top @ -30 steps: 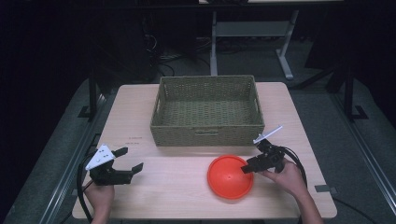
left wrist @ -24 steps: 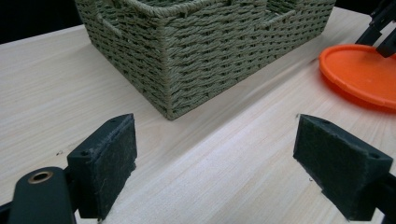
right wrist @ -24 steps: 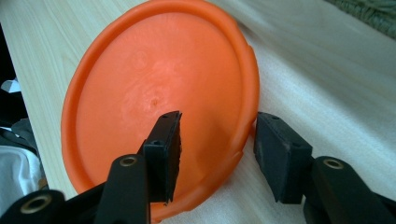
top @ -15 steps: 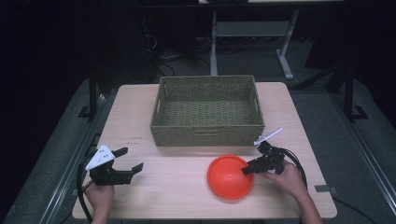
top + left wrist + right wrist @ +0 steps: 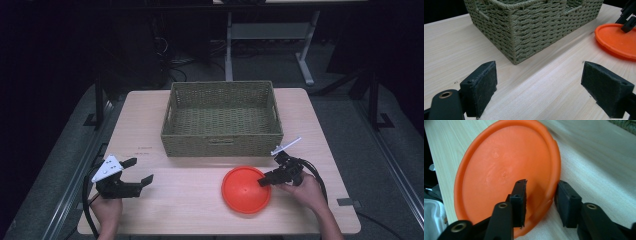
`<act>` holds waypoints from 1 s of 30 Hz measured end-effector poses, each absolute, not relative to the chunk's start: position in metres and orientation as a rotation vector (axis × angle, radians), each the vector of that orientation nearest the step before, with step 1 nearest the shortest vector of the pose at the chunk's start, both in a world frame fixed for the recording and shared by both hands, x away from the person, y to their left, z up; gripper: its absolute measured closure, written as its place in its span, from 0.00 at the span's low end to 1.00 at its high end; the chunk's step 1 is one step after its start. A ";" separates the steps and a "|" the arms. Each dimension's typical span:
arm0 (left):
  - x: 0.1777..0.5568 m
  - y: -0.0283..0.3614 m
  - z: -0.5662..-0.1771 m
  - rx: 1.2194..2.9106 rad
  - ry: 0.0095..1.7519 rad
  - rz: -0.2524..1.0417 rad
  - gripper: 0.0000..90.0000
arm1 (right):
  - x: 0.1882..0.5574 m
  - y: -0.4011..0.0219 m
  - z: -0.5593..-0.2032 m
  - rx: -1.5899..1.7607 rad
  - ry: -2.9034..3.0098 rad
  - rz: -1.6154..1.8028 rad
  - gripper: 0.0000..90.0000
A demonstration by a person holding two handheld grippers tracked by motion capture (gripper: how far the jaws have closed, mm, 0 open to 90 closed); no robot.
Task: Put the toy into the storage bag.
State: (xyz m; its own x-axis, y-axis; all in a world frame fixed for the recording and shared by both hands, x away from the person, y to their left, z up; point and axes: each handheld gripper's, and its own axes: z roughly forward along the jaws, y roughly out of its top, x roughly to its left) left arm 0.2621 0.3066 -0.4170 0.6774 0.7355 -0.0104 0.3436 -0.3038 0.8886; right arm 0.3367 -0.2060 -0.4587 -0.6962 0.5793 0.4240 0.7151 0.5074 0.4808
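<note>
Orange plate (image 5: 246, 189): lying on the wooden surface (image 5: 190, 200) just in front of the woven basket (image 5: 222, 120), its near rim set between the jaws of your right tool (image 5: 267, 179), one jaw over the plate, one outside the edge, a small gap showing. Left tool (image 5: 131, 173): wide apart, holding nothing, parked well clear at your left, likely in reserve.
</note>
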 end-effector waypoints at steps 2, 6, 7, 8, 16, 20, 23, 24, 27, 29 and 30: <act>0.262 0.306 -0.417 1.904 0.847 0.500 0.14 | 0.336 -0.206 -0.457 -1.102 -2.543 -0.978 0.72; 0.262 0.305 -0.417 1.907 0.846 0.501 0.14 | 0.336 -0.207 -0.457 -1.104 -2.540 -0.977 0.73; 0.262 0.305 -0.417 1.908 0.846 0.499 0.14 | 0.336 -0.206 -0.457 -1.102 -2.541 -0.978 0.74; 0.262 0.305 -0.417 1.908 0.845 0.498 0.14 | 0.336 -0.206 -0.457 -1.102 -2.541 -0.978 0.74; 0.262 0.307 -0.417 1.906 0.845 0.502 0.14 | 0.335 -0.205 -0.451 -1.094 -2.570 -0.975 0.78; 0.262 0.307 -0.417 1.910 0.837 0.507 0.14 | 0.334 -0.201 -0.443 -1.080 -2.615 -0.957 0.81; 0.262 0.307 -0.417 1.907 0.844 0.502 0.14 | 0.334 -0.200 -0.440 -1.075 -2.613 -0.969 0.83; 0.262 0.307 -0.417 1.912 0.838 0.507 0.14 | 0.334 -0.201 -0.439 -1.071 -2.610 -0.980 0.84; 0.262 0.307 -0.417 1.910 0.837 0.506 0.14 | 0.333 -0.201 -0.436 -1.075 -2.589 -1.008 0.86; 0.262 0.307 -0.417 1.910 0.841 0.504 0.14 | 0.333 -0.202 -0.434 -1.062 -2.570 -1.048 0.89; 0.262 0.307 -0.417 1.909 0.841 0.505 0.14 | 0.332 -0.202 -0.432 -1.065 -2.547 -1.066 0.90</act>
State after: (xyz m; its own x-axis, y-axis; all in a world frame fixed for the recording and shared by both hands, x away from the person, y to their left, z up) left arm 0.2623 0.3072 -0.4170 0.6776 0.7354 -0.0055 0.3407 -0.3073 0.8885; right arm 0.3321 -0.2025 -0.4317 -0.7265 0.5492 0.4130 0.6797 0.4859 0.5495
